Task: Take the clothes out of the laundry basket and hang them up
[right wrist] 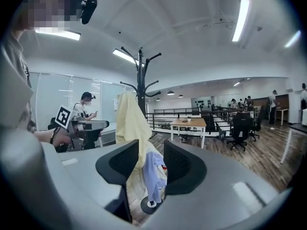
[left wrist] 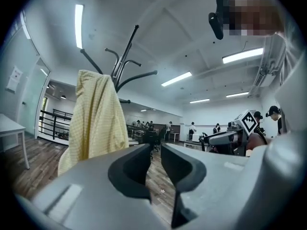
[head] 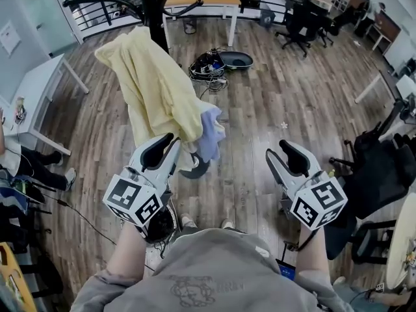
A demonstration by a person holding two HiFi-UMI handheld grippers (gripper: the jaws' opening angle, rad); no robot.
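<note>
Both grippers are held out over the wooden floor (head: pixel 260 109), the left gripper (head: pixel 168 147) and the right gripper (head: pixel 278 151) each with jaws apart and nothing between them. Ahead of the left one a yellow garment (head: pixel 156 90) is draped on the coat stand (head: pixel 153 8), with a pale blue garment (head: pixel 209 132) hung below it (just past the jaw tips). Far beyond, a dark basin (head: pixel 247 56) is seen; its contents cannot be told.

Bright, even indoor light from ceiling strip lights (left wrist: pixel 78 25) (blown out to white), faint soft shadows, strong fisheye bending, dark corners in both gripper views, near foreground soft.
</note>
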